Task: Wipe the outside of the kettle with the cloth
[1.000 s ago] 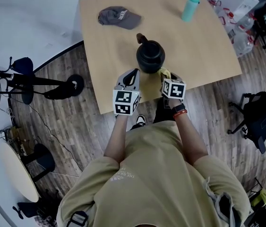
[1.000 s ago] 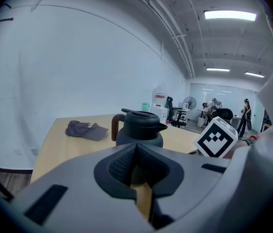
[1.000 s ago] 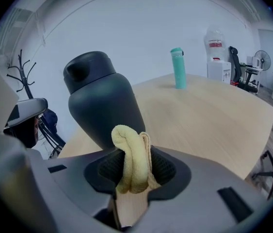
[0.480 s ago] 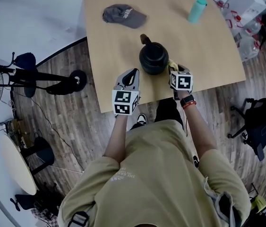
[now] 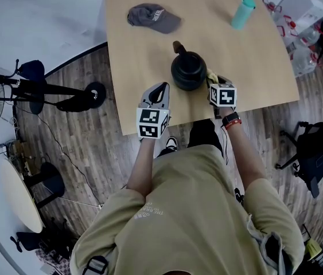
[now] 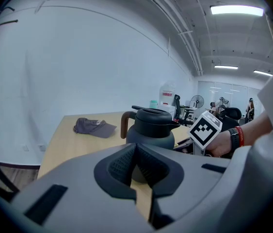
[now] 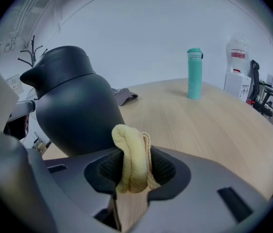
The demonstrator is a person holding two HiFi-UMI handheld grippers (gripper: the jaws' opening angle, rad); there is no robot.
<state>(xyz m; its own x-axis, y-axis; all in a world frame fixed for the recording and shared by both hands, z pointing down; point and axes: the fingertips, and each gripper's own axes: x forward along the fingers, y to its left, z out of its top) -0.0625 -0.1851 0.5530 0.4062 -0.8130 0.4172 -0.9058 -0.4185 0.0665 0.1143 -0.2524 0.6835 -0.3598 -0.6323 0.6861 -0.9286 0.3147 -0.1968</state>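
Note:
A dark kettle with a brown handle stands near the front edge of the wooden table. My right gripper is at the kettle's right side, shut on a folded yellow cloth that sits close to the kettle's body. The cloth peeks out beside the kettle in the head view. My left gripper hovers at the kettle's front left, apart from it, jaws shut with nothing between them. The kettle shows straight ahead in the left gripper view.
A grey cap lies at the table's far left and a teal bottle stands at the far right. A fan stand is on the floor to the left, and an office chair to the right.
My right gripper with the cloth has moved from the kettle's front right further round its right side. The left gripper has stayed in place.

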